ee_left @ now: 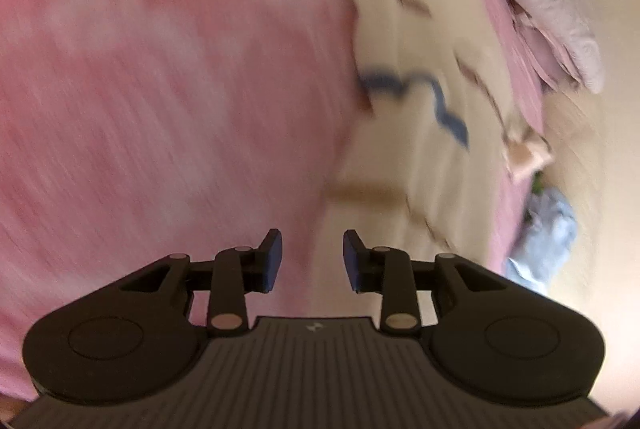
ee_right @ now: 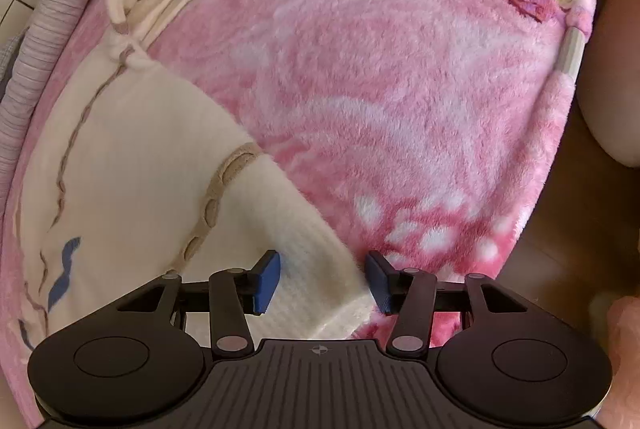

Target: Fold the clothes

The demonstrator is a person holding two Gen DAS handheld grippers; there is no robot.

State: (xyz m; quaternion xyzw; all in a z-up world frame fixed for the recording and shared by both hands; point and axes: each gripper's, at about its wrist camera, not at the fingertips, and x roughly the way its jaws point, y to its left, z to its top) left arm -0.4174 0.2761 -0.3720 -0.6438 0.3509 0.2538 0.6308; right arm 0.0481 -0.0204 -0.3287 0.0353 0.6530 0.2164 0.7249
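Pink blanket (ee_right: pixel 400 89), cream garment (ee_right: pixel 132 169) corner btwn spread right jaws; left jaws spread, empty.

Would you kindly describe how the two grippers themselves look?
Both are matte black: a ribbed plate bearing a small emblem, flanked by round lobes, with linkage arms on silver pivots. The left gripper has dark navy pads; the right gripper has brighter blue pads.

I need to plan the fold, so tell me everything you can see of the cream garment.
The cream garment looks like soft waffle-knit cloth with tan wavy trim, a tan scalloped band and small blue marks. It lies spread, partly rumpled, on the pink fleece blanket, one end bunched and twisted into a point. Its near corner sits between the open fingers of the right gripper, not pinched. The left wrist view shows it blurred, beyond the open left gripper.
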